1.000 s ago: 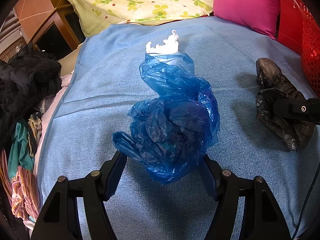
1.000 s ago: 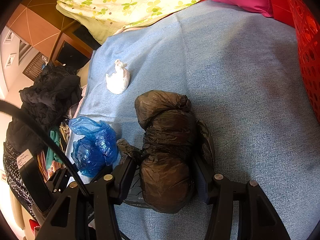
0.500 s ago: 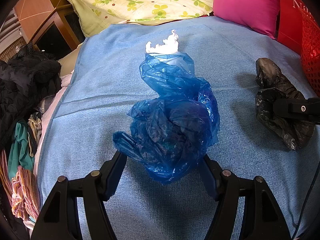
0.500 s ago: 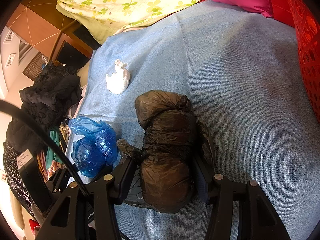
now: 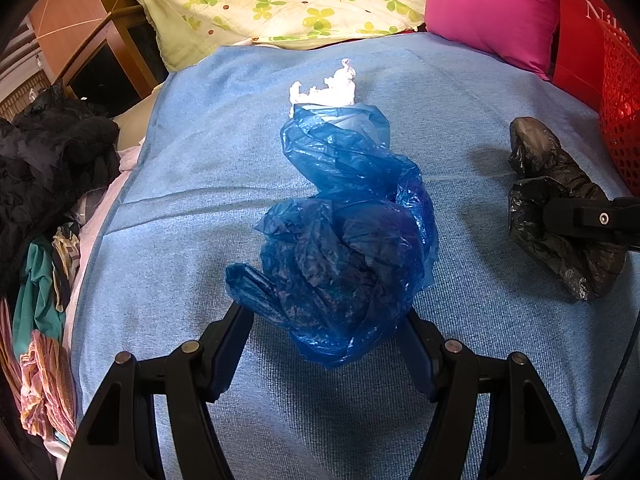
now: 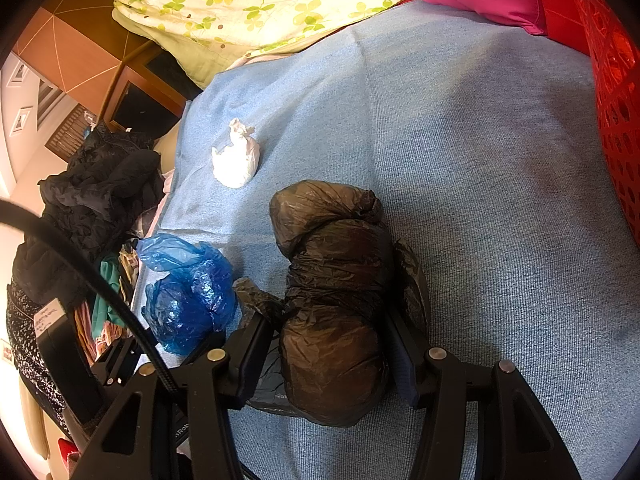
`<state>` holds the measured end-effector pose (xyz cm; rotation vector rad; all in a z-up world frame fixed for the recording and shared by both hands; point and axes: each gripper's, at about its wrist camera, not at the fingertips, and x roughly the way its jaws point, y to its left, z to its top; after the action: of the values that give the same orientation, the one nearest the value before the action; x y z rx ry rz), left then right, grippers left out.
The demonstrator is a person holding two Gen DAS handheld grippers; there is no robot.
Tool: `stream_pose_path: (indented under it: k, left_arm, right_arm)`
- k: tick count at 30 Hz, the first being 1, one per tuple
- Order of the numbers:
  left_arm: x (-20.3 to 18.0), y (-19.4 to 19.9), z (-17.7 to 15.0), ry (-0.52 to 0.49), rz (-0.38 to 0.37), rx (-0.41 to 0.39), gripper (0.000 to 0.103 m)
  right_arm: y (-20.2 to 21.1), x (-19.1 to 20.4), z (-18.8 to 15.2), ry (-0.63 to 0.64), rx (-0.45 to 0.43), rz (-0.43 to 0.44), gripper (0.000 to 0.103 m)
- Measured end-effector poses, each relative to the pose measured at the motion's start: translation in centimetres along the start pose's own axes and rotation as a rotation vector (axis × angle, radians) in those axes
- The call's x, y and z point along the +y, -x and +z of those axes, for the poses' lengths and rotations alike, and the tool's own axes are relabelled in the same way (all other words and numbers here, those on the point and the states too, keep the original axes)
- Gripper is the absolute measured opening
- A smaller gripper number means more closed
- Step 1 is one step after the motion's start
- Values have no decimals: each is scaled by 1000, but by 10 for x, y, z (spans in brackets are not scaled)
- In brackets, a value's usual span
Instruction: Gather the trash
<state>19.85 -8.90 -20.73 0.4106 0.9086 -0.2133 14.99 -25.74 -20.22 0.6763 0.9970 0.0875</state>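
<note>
The left gripper (image 5: 326, 316) has its two fingers pressed on the sides of a crumpled blue plastic bag (image 5: 344, 232), which lies on the light blue blanket (image 5: 192, 168) of a bed. The right gripper (image 6: 330, 344) is clamped in the same way around a black plastic bag (image 6: 334, 292) that rests on the same blanket, to the right of the blue one. Behind the blue bag lies a small white plastic bag (image 6: 237, 156), apart from both grippers. A red plastic basket (image 6: 616, 92) stands at the right edge of the bed, near a pink pillow (image 5: 492, 12). A flowered quilt (image 5: 280, 0) lies at the far end, and dark clothes (image 6: 92, 196) are piled on the left.
</note>
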Motion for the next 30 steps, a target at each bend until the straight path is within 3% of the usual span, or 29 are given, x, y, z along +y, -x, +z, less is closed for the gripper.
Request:
stream_pose_path:
  k: [15,30]
  left_arm:
    - [21,-5,5,108,-124,41,71]
    - [23,0,9,105,-119,2,71]
  right_arm:
    - [0,0,0,1,0,1,58]
    - [0,0,-1,1,0,0,58]
